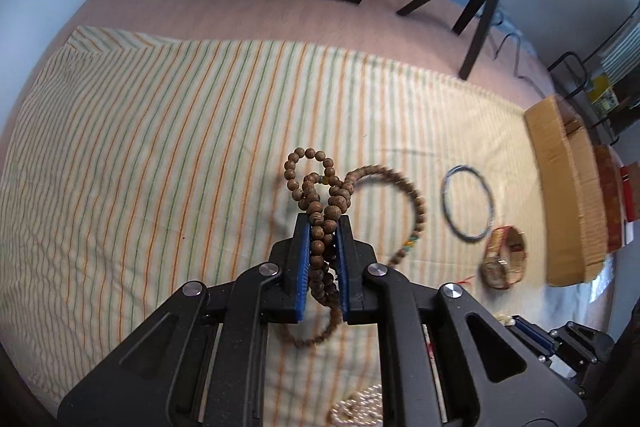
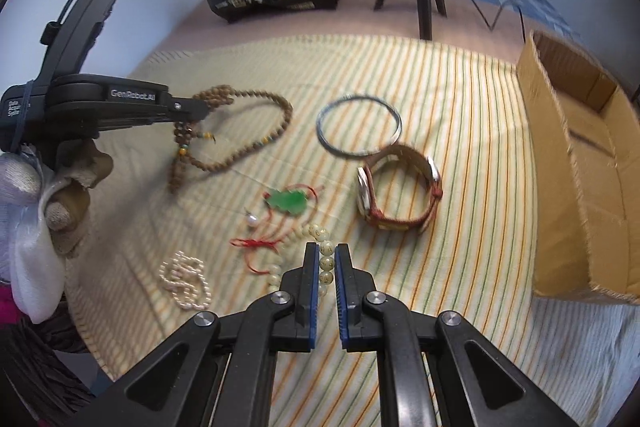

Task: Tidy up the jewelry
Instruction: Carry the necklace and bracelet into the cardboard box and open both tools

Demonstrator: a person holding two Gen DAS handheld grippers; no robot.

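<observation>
We are in the pick-up stage, both hands working at once. Our left tool (image 1: 323, 227) is pinching the wooden bead strand (image 1: 320, 203) between its blue pads, several loops bunched in the grip and the rest trailing down to the striped cloth (image 1: 160, 147); in the right view the same strand (image 2: 248, 131) hangs partly lifted. Our right tool (image 2: 327, 253) stands narrowly parted around the cream bead bracelet (image 2: 324, 259), its pads beside the beads; we cannot tell whether they press them yet. The likely destination is the open cardboard box (image 2: 580, 155) at the right, so the next move calls for raising the wooden strand until its tail comes off the cloth, then carrying it across the watch without snagging. By our count: one wooden bead strand, one cream bead bracelet, one thin blue bangle (image 2: 358, 125), one wristwatch (image 2: 400, 191) on a brown strap, one green pendant (image 2: 288, 203) on red cord, one small pearl drop (image 2: 252, 221), one heap of small pearls (image 2: 186, 281), one box.
</observation>
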